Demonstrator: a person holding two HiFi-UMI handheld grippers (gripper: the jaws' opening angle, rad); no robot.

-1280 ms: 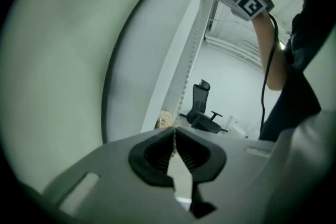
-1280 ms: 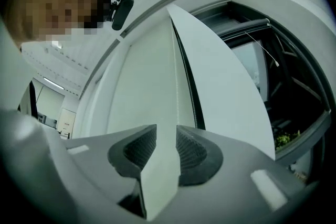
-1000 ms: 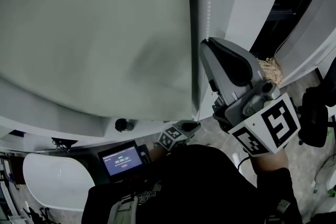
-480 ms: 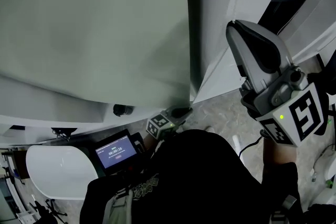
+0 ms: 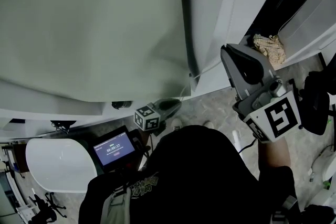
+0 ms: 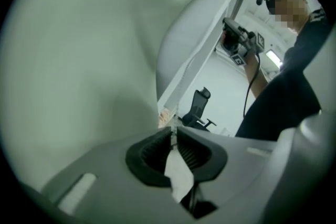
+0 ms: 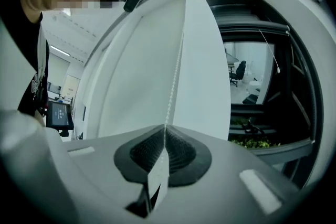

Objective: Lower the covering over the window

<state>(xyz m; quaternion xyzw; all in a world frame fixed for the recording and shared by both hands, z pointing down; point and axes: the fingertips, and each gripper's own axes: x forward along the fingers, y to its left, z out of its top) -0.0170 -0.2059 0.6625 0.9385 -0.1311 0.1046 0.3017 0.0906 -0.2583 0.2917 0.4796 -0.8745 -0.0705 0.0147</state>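
Right gripper (image 7: 164,128): I've got the ribbed black rubber pads pressed together on the bead chain (image 7: 174,73). The chain leaves the tips and runs straight up and away, a thin white string of small round beads, taut. Right behind the chain is the white frame (image 7: 202,60), smooth, flat and hard-edged. Further out, to that gripper's right, is dark window glass (image 7: 252,65) in black bars.

Left gripper (image 6: 172,131): same grey plastic shell and ribbed pads. The jaws have just been opening and the pads now stand a narrow slit apart. I can't make out anything between them.

The blind (image 6: 79,60) starts just past the left gripper's tips, on its left side, and fills most of that view. It's matte grey-green fabric, plain and smooth, with one soft shadowed dent and no pattern.

From the head view, the blind (image 5: 94,23) hangs as one wide sheet with a clean hem. Its lower corner sits near the left gripper's (image 5: 173,104) tips, and its side edge is against the white frame. Far beyond the left gripper is a black office chair (image 6: 200,106).
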